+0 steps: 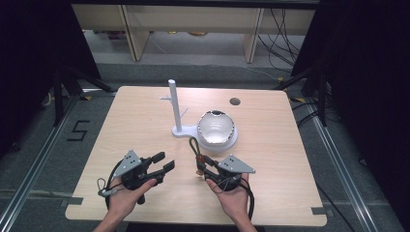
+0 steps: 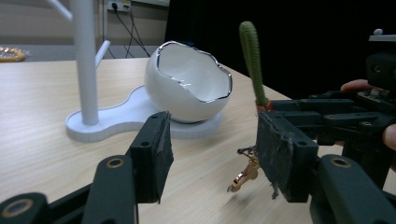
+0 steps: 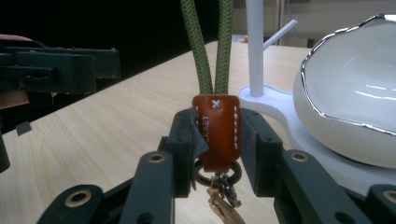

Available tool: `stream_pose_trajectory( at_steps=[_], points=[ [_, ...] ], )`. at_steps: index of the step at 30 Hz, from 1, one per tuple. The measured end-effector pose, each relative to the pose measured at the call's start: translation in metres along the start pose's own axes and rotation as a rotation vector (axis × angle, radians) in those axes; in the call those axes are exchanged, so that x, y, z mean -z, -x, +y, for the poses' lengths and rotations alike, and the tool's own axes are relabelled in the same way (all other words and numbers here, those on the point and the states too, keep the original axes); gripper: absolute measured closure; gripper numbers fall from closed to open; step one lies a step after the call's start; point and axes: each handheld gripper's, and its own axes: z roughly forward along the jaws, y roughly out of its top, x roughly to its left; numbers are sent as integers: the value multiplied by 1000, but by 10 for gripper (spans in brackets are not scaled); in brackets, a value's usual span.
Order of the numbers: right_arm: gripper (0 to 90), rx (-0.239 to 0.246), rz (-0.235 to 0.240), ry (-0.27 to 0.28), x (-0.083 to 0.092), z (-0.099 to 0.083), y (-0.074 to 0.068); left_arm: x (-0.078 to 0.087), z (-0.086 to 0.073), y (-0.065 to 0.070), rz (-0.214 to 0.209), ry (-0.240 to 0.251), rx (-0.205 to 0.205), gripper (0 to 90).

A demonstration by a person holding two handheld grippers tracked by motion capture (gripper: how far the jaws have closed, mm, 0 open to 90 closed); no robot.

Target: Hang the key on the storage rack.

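A keychain with a green rope loop (image 1: 194,144), a brown leather tab (image 3: 216,130) and a gold clasp (image 2: 243,177) is held just above the table. My right gripper (image 1: 199,163) is shut on the leather tab, with the loop pointing up and away and the clasp hanging below. At the left my left gripper (image 1: 164,161) is open, with nothing between its pads (image 2: 154,154). It points toward the keychain and the white egg-shaped bowl (image 1: 215,126). A white peg stand (image 1: 174,104) shares a white base (image 1: 186,131) with the bowl.
The bowl (image 2: 187,79) has a jagged silver rim and stands right behind the keychain. The stand's thin side pegs (image 3: 280,32) stick out from the post. A round cable hole (image 1: 235,101) sits at the table's back. Bare wood (image 1: 140,125) lies left of the stand.
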Motion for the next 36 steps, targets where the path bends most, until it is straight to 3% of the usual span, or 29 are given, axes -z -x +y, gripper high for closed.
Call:
stream_pose_trajectory(
  at_steps=[4, 7, 14, 15, 19, 26, 29, 34, 36],
  points=[
    [681, 2, -1, 0, -1, 0, 0, -10, 6, 8, -51, -9, 9, 466],
    [681, 10, 7, -3, -2, -1, -2, -20, 12, 11, -92, -14, 41, 512],
    [681, 21, -3, -5, -4, -1, -5, -37, 17, 11, -118, -35, 74, 612],
    [680, 50, 4, -2, -5, 0, -5, -41, 17, 10, -123, -42, 79, 632],
    [680, 41, 12, -8, -5, -1, -6, -47, 17, 9, -144, -37, 106, 698],
    [680, 41, 10, -15, -4, 0, -8, -53, 17, 10, -148, -36, 110, 791],
    [680, 65, -7, -14, -4, 0, -7, -53, 18, 11, -148, -45, 114, 823],
    [680, 72, -7, 5, -5, -1, -7, -54, 19, 11, -151, -56, 119, 820],
    [680, 101, -20, 14, -6, -1, -6, -54, 18, 11, -150, -54, 122, 814]
  ],
)
